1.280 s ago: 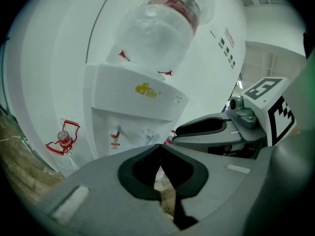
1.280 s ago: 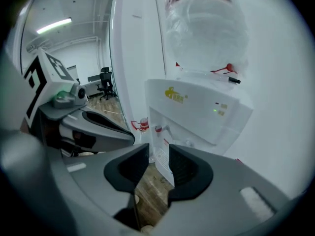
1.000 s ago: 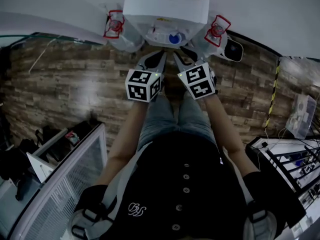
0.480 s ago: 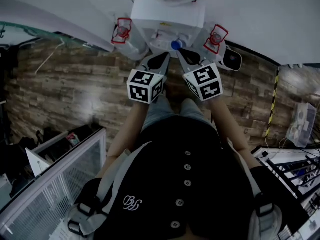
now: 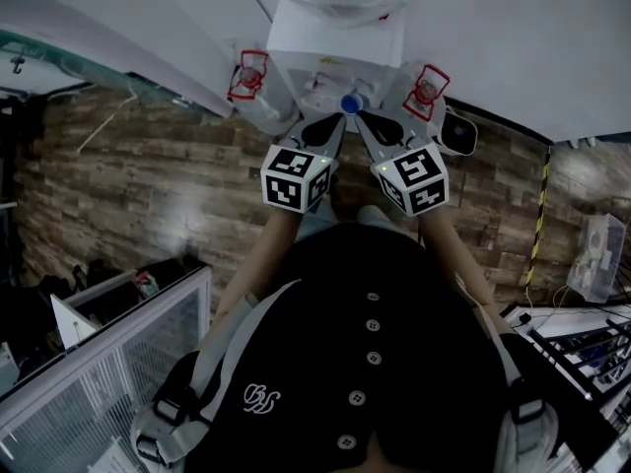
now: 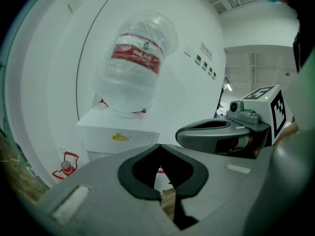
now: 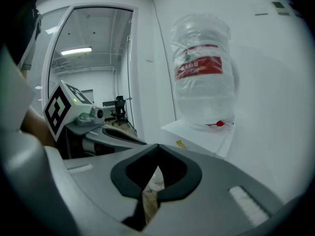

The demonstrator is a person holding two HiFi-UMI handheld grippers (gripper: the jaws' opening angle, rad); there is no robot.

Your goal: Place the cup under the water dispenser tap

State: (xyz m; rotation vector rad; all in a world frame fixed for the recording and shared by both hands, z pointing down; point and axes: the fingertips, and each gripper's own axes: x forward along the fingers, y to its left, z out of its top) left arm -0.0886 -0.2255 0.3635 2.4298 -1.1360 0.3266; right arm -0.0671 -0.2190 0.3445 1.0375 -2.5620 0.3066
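Note:
A white water dispenser stands against the wall with a clear bottle on top; its blue tap faces me. My left gripper and right gripper hover side by side just in front of the taps. The left gripper is shut and holds nothing. The right gripper has just been closing and is now shut with nothing in it. Through each jaw gap I see a small white thing with red marks low at the dispenser; I cannot tell whether it is the cup.
Red-framed items flank the dispenser. A white device lies on the wood floor to its right. A mesh-sided cabinet stands lower left, and racks and a striped post to the right.
Both grippers have risen in front of the dispenser, still side by side. The head view has drawn back, so the dispenser looks smaller and the person's torso fills more of the picture.

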